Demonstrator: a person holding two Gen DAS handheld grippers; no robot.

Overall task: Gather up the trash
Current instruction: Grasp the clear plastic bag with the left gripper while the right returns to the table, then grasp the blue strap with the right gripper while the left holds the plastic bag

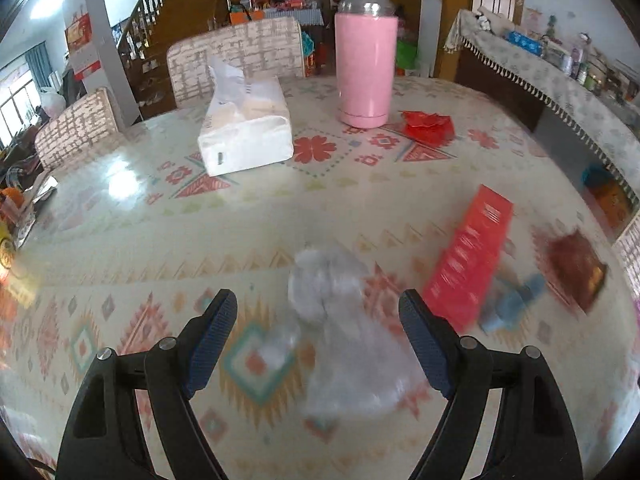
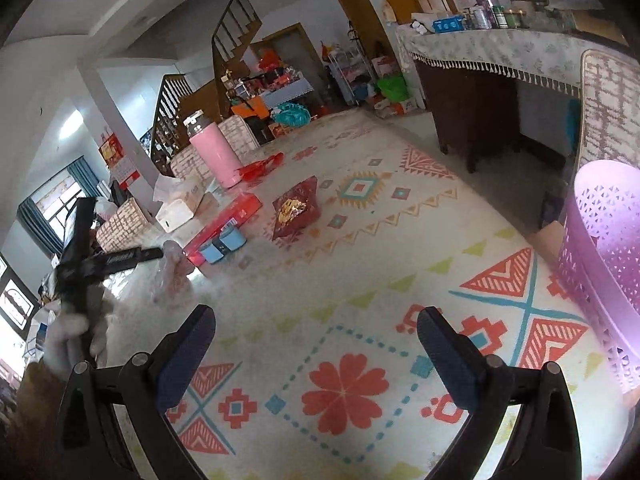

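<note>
A crumpled clear plastic wrapper (image 1: 344, 320) lies on the patterned tablecloth (image 1: 120, 240). My left gripper (image 1: 320, 320) is open right over it, and the blurred wrapper shows between the fingers without the pads touching it. The right wrist view shows that left gripper (image 2: 152, 256), held by a gloved hand (image 2: 68, 336), reaching to the same wrapper (image 2: 172, 268). My right gripper (image 2: 316, 336) stands open over bare cloth with nothing between its fingers. A dark red foil wrapper (image 2: 296, 208) and a crumpled red wrapper (image 1: 428, 126) lie farther out.
A purple perforated basket (image 2: 604, 272) stands at the table's right edge. A long red box (image 1: 468, 256) and a small blue item (image 1: 512, 304) lie right of the plastic. A pink bottle (image 1: 366, 64) and a tissue pack (image 1: 246, 128) stand at the far side, chairs behind.
</note>
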